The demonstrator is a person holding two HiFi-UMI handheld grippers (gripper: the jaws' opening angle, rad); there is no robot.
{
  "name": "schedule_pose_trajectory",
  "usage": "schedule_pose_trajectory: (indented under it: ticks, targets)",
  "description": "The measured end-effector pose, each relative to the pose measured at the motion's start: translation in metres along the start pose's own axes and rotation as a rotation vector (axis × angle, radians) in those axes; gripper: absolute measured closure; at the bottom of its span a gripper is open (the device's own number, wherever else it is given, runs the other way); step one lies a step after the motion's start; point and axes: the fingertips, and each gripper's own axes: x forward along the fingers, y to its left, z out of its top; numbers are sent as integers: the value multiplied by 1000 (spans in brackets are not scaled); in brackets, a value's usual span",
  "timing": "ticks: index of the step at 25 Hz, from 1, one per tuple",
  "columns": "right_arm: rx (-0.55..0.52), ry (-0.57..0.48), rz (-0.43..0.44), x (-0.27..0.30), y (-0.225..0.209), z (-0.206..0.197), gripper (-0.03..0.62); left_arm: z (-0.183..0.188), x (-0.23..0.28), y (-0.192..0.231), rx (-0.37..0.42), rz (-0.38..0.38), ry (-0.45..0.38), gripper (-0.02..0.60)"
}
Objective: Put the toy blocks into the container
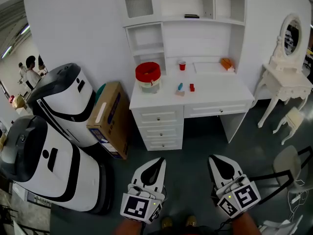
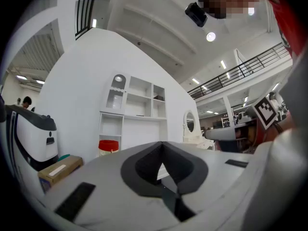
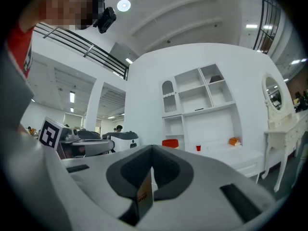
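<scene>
Well ahead of my closed left gripper and right gripper, the white desk carries a red-topped container, a blue block and a red block.

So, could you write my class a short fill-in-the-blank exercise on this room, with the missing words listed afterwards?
1. The small red toy block and the small blue toy block rest on the white ____, not in the round red-topped container.
2. In the head view, that container stands to the ____ of both blocks.
3. The left gripper and the right gripper are empty, and their jaws are ____.
4. The brown cardboard box stands on the ____.

Missing words: desk; left; shut; floor.
</scene>
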Motion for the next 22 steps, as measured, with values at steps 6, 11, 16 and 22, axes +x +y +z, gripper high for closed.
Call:
schedule_pose_trajectory:
  ticks: [6,11,16,22]
  targets:
    - [-12,-13,-7,1,-1,3,580,3,3,2,-14,4,-12,552]
    - [4,-16,-8,0,-22,4,579,5,19,-4,-16,15,-23,552]
    - [3,-20,5,3,-51,9,579,5,45,-13,-16,47,-26,552]
    - [-8,-12,22,18,-84,9,579,3,76,-11,-14,90,-23,552]
